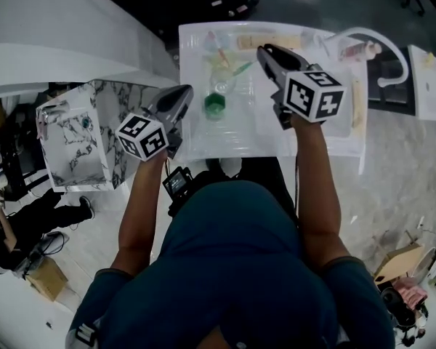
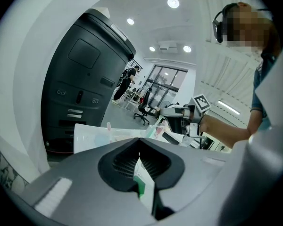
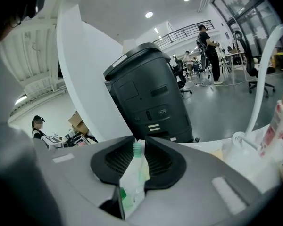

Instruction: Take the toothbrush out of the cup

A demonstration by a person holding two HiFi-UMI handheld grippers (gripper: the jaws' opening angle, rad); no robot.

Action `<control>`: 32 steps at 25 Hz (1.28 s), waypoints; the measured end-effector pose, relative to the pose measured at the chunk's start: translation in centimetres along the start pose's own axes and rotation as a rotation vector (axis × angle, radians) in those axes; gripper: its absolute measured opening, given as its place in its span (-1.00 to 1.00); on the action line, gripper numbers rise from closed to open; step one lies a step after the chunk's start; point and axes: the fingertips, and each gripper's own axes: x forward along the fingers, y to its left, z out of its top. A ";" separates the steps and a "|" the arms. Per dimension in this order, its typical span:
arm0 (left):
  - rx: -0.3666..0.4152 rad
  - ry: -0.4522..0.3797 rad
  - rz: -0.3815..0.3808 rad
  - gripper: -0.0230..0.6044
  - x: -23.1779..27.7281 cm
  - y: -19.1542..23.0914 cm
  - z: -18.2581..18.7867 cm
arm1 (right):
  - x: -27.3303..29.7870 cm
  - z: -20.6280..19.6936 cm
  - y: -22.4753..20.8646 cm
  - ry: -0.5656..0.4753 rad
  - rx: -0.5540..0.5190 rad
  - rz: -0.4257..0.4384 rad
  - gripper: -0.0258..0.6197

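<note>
My right gripper [image 1: 265,51] is raised over the far part of the white table [image 1: 196,142]. In the right gripper view its jaws [image 3: 138,145] grip a toothbrush [image 3: 134,171] with a green head in a clear wrapper, which stands upright between the pads. From the head view the toothbrush [image 1: 240,67] shows as a green streak just below that gripper's tip. The clear cup [image 1: 215,102] with a green base stands on the table between the grippers. My left gripper [image 1: 183,94] hovers to the left of the cup, shut; a white and green sliver shows in its slit [image 2: 139,149].
A white curved spout [image 1: 381,42] and a bottle [image 1: 363,49] stand at the table's far right. Small items lie along the far edge [image 1: 218,49]. A marbled box [image 1: 73,133] sits at the left. A tall dark machine [image 2: 85,79] stands beyond the table.
</note>
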 end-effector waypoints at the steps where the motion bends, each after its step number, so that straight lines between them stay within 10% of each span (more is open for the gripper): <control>1: 0.002 0.003 0.000 -0.93 -0.2 -0.2 -0.1 | -0.5 0.1 0.0 -0.010 0.002 -0.004 -0.67; 32: 0.065 0.017 -0.037 -0.93 -2.9 -3.6 -1.0 | -11.2 0.7 -1.2 -0.137 -0.065 -0.160 -0.65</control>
